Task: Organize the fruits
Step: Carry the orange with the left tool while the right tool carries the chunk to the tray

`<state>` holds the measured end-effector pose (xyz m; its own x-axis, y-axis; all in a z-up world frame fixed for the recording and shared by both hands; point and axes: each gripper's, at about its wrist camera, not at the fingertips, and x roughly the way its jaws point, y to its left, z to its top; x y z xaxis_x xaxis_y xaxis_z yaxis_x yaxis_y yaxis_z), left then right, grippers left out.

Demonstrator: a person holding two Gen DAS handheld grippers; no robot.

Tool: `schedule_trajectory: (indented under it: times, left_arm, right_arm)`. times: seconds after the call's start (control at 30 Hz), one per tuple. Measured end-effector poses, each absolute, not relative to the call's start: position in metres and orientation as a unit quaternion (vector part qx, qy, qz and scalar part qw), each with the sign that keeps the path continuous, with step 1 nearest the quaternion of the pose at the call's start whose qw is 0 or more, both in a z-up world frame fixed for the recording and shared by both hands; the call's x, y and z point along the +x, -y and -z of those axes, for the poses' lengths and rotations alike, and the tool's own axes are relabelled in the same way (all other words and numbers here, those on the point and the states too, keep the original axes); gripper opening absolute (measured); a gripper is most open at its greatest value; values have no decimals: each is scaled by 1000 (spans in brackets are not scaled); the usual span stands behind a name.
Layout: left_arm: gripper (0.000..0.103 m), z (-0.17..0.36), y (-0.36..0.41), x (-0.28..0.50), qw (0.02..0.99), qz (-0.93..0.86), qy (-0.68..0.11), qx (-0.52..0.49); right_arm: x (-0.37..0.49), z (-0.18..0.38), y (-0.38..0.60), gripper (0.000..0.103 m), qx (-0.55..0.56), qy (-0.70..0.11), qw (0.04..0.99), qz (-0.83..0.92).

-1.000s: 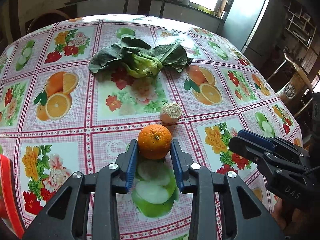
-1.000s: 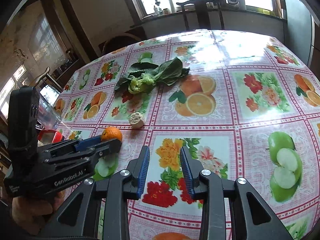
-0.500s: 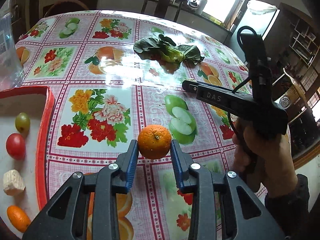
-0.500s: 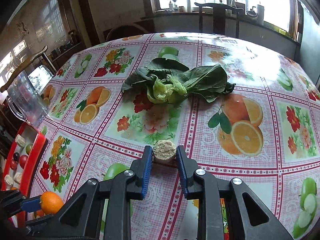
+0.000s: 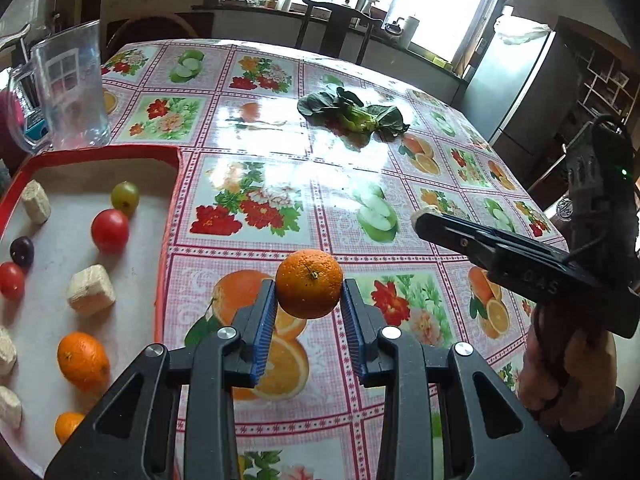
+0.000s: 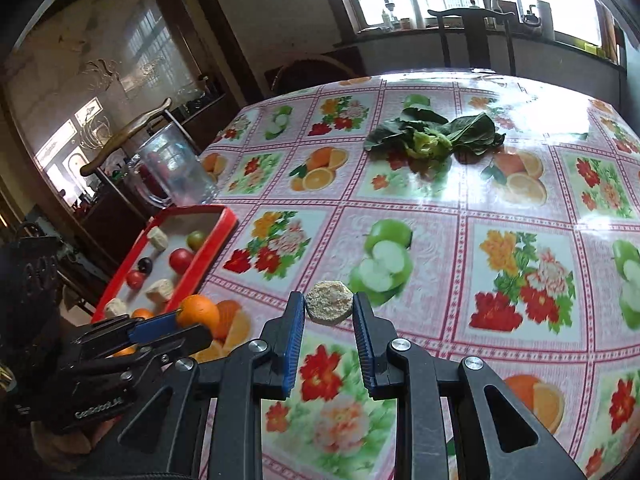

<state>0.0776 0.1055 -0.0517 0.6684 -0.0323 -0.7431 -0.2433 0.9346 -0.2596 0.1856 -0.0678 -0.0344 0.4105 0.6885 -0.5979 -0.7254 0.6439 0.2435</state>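
Observation:
My left gripper [image 5: 308,300] is shut on an orange [image 5: 309,283] and holds it above the tablecloth, just right of the red tray [image 5: 166,216]. In the right wrist view the same orange [image 6: 198,311] shows between the left gripper's blue pads. My right gripper [image 6: 329,312] is shut on a pale, rough, cork-like piece [image 6: 329,307], lifted off the table. The tray [image 6: 208,248] holds two oranges, red tomatoes, a green fruit, a dark plum and several pale pieces. The right gripper [image 5: 424,220] reaches in from the right in the left wrist view.
A clear glass jug [image 5: 68,88] stands behind the tray. A leafy green vegetable [image 5: 352,114] lies further back on the flowered tablecloth [image 6: 440,208]. A dark chair [image 6: 472,36] stands at the far edge, a fridge [image 5: 520,92] at the right.
The right gripper closed on the pale piece and lifted it off the table. Both grippers travelled left toward the red tray, the left one carrying the orange, so the tray now fills the left view.

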Motion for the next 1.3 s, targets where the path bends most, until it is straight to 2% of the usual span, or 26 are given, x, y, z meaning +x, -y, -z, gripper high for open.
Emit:
schedule_trajectory:
  times: [0.6, 1.3]
  left_arm:
    - [30, 35, -100, -11, 909, -102, -375, -146]
    - [30, 43, -129, -75, 903, -145, -371, -162]
  right_arm:
    - [69, 45, 73, 25, -27, -342, 809, -477]
    - [5, 60, 27, 25, -72, -346, 772, -527]
